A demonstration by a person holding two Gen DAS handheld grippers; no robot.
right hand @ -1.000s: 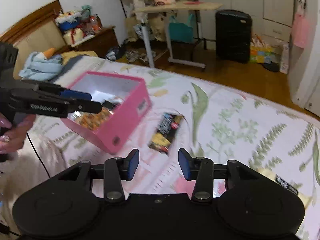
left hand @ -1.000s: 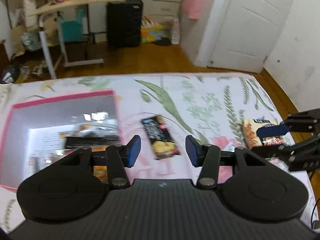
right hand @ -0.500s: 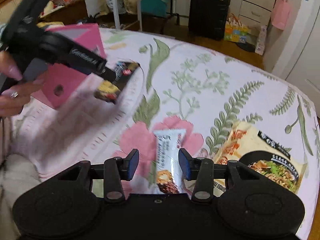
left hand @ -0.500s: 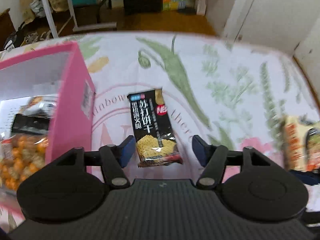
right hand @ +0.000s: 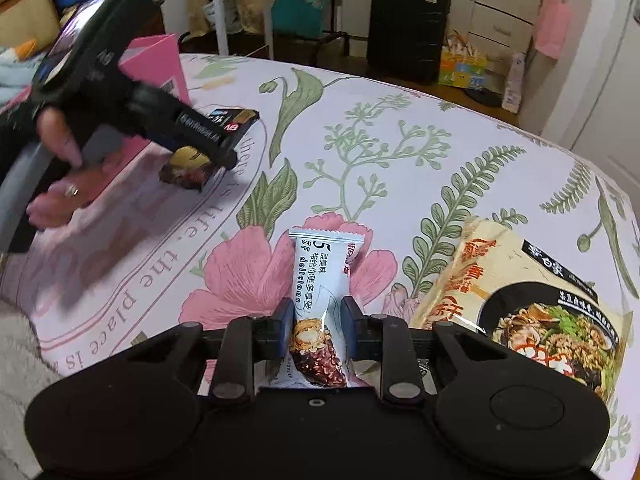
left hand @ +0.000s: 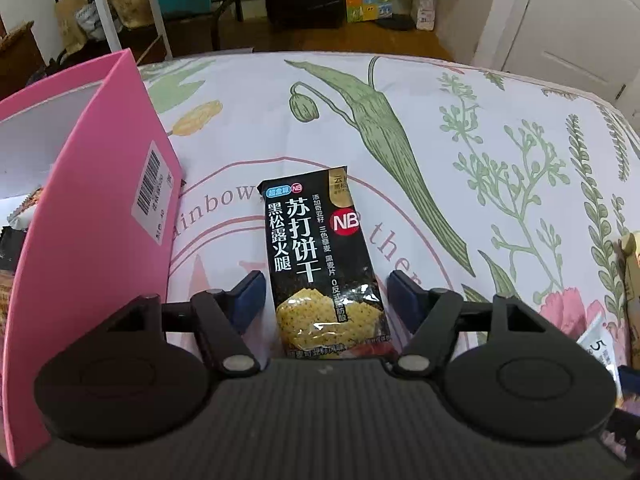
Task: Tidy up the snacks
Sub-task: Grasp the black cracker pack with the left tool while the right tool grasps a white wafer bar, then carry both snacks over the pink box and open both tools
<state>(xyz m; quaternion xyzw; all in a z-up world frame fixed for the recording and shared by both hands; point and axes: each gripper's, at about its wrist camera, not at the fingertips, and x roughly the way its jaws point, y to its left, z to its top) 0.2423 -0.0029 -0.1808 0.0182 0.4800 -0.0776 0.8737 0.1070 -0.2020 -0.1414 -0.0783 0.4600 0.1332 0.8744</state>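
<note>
Bed (left hand: 500, 92): my left gripper (left hand: 327, 294), spread, straddles the cracker pack (left hand: 320, 256), long axis running away; right gripper (right hand: 316, 326) clamps the bar (right hand: 320, 300).

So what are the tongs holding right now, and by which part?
Left tongs: open around the black cracker packet's lower end, holding nothing. Right tongs: closed on the white snack bar's lower half.

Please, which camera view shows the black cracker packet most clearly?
The left wrist view shows the black cracker packet best: it lies flat on the bedsheet, its whole printed face visible between the open fingers of the left gripper. In the right wrist view, that gripper hides most of it.
</note>
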